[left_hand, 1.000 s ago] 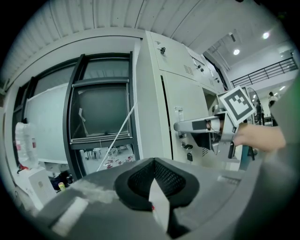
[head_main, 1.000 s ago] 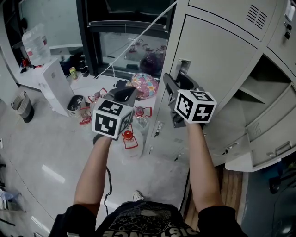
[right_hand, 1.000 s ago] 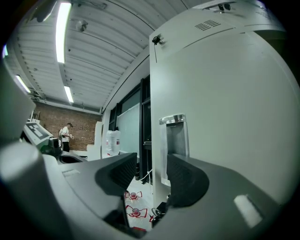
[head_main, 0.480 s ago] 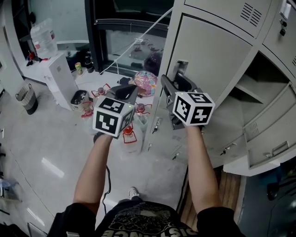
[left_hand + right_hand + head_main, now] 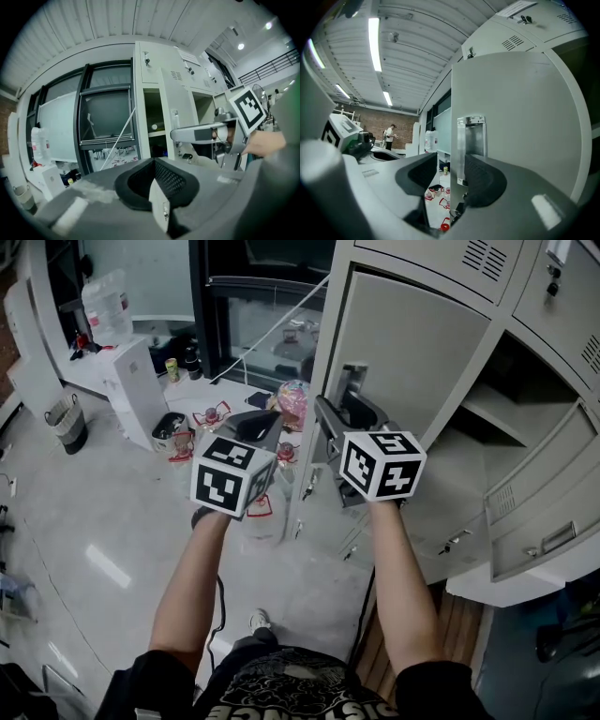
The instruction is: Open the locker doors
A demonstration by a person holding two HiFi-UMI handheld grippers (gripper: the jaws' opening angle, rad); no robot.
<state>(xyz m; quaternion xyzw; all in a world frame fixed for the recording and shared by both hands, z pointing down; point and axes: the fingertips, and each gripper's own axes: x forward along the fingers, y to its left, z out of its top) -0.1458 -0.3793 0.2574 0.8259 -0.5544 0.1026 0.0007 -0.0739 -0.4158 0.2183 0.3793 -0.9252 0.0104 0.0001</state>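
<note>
The locker bank (image 5: pixel 441 259) fills the right side of the head view, several compartments already standing open. One tall locker door (image 5: pixel 422 352) stands upright with its long axis vertical. It is hinged on the side away from the person and swung partway out, so its grey outer face turns toward the floor area at left.

Both forearms reach forward side by side from the bottom of the head view, the right forearm (image 5: pixel 398 587) aimed at the door and the left forearm (image 5: pixel 192 577) out over the floor, well apart from the lockers.

The right gripper (image 5: pixel 451 178) straddles the door's free edge just below the metal handle recess (image 5: pixel 471 140). Only its own view shows this: the jaws stand apart, one on each side of the panel. A strip of floor shows between the left-hand jaw and the edge (the other jaw looks close against the door face).

The left gripper (image 5: pixel 152 180) has its jaws drawn together on nothing. Its view looks across at the lockers' open compartments and at the right gripper's marker cube (image 5: pixel 247 108).
</note>
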